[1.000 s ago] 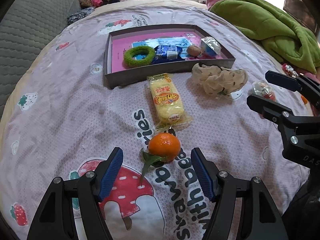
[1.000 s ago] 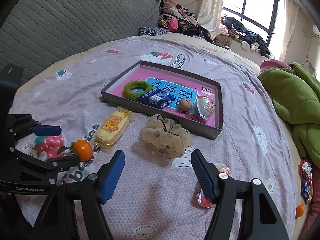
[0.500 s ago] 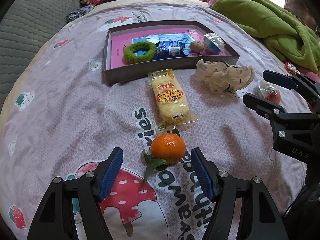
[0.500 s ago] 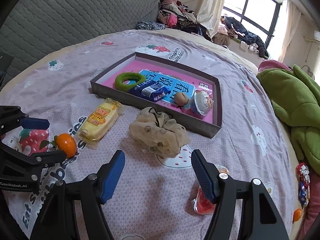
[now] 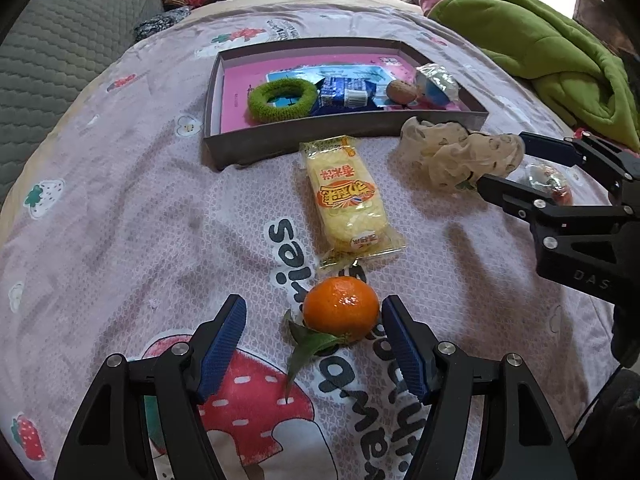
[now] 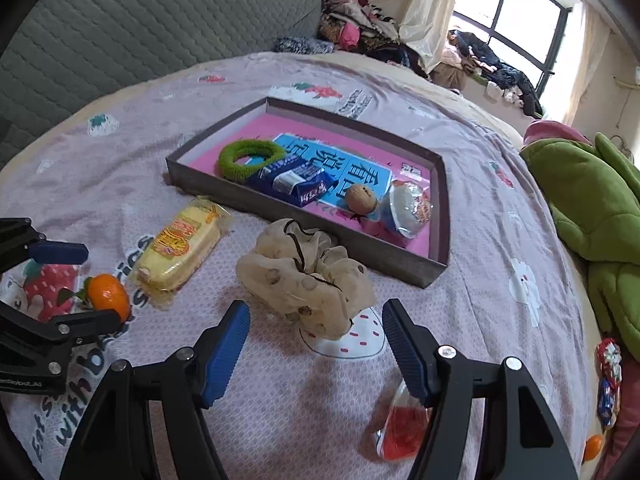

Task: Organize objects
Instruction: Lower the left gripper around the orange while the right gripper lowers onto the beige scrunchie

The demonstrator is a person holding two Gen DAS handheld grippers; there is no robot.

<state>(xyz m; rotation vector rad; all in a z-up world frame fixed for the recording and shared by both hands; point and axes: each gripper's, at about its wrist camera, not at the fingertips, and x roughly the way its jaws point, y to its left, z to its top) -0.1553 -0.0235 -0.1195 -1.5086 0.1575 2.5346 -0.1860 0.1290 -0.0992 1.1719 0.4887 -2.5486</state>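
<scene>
Sunlit and cluttered, the bedroom held a bed (image 5: pixel 120 208) under a pink strawberry-print cover, where a shallow grey cardboard tray with a pink floor (image 5: pixel 344 130) served as the collecting place. Inside it already lay a fuzzy green ring (image 5: pixel 282 98), a blue snack packet (image 5: pixel 344 94), a brown nut (image 5: pixel 401 91) and a foil-lidded cup (image 5: pixel 438 84), presumably sorted in. Outside the tray waited a yellow wrapped cake (image 5: pixel 348 200), a small orange tangerine with a green leaf (image 5: pixel 340 308), a beige spotted fabric scrunchie (image 6: pixel 304 276) and a clear packet of red sweets (image 6: pixel 400 428).

Jaws apart and empty, the left gripper (image 5: pixel 314 348) pointed down with the tangerine between its fingertips but untouched, seemingly lined up for a grasp. Likewise released, the right gripper (image 6: pixel 316 344) bracketed the scrunchie's near edge without contact, probably to lift it into the tray.
</scene>
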